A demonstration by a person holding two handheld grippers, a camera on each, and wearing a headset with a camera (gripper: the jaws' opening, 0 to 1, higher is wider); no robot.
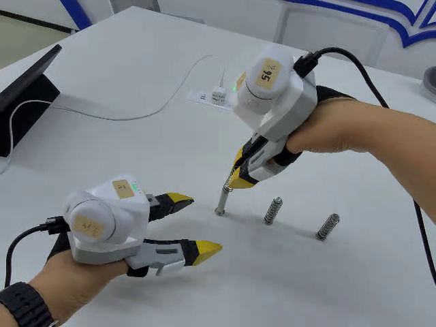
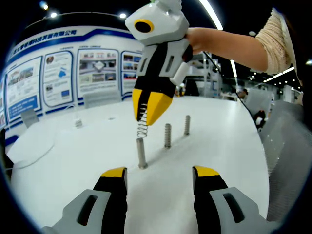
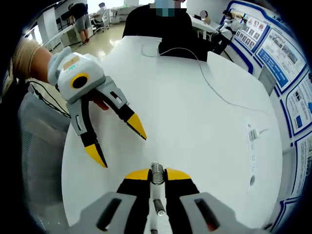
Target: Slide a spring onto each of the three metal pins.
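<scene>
Three metal pins stand in a row on the white table (image 1: 136, 157). The left pin (image 1: 221, 201) (image 2: 141, 153) is bare. Both others, the middle pin (image 1: 272, 210) (image 2: 167, 135) and the right pin (image 1: 328, 226) (image 2: 187, 125), carry springs. My right gripper (image 1: 235, 182) (image 2: 146, 114) (image 3: 157, 174) is shut on a spring (image 1: 227, 182) (image 2: 142, 126) (image 3: 156, 170), which hangs just above the bare pin's top. My left gripper (image 1: 196, 225) (image 2: 160, 171) (image 3: 117, 141) stands open and holds nothing, low over the table just left of the bare pin.
A black tablet stand (image 1: 24, 92) sits at the table's left edge. From it a white cable (image 1: 136, 112) runs to a white power strip (image 1: 211, 97) behind the pins. People stand and sit beyond the table's far end (image 3: 161, 24).
</scene>
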